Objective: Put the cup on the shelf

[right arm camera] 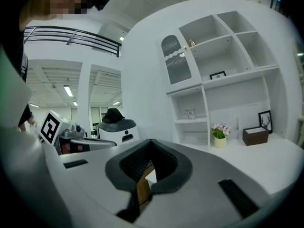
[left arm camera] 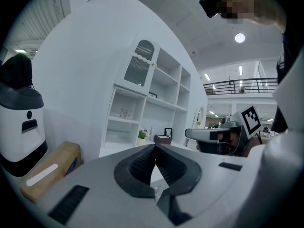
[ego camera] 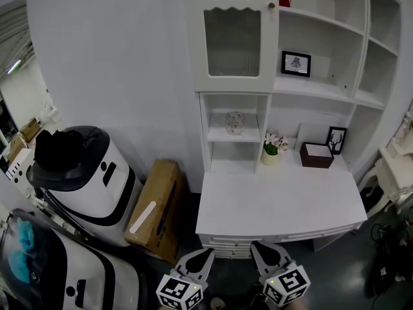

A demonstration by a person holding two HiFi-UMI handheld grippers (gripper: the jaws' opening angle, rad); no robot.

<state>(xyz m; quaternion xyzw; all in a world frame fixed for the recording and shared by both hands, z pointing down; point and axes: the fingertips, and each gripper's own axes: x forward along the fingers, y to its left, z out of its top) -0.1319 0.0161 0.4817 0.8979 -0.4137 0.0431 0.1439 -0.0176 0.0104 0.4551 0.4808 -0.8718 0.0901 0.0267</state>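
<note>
The white shelf unit [ego camera: 310,76] is filling the upper right of the head view, and its desk top [ego camera: 277,202] is spreading out below it in the centre. A white machine with a black top [ego camera: 90,173] is standing at the left edge, and a cardboard box [ego camera: 158,208] is leaning between it and the desk. At the bottom centre the left gripper [ego camera: 203,256] and the right gripper [ego camera: 261,249] are hovering in front of the desk edge. Each has its fingers pressed together with nothing between them. A brown box [ego camera: 316,155] and a flower pot [ego camera: 271,155] are sitting at the back of the desk. The cup [ego camera: 234,123], seemingly clear patterned glass, is standing upright in the small cubby just above and left of the flower pot. It is well apart from both grippers, so it appears to be resting on a shelf already.

The trouble is likely waiting inside that cubby. A gripper going in with its fingers closed would be shoving the cup rather than taking it, tipping it against the cubby wall or off the ledge onto the desk. The opening is looking narrow, so fingers spreading inside it may be scraping the sides. Smooth glass may also be slipping in a light pinch. Carrying the cup out low risks clipping the flower pot.
</note>
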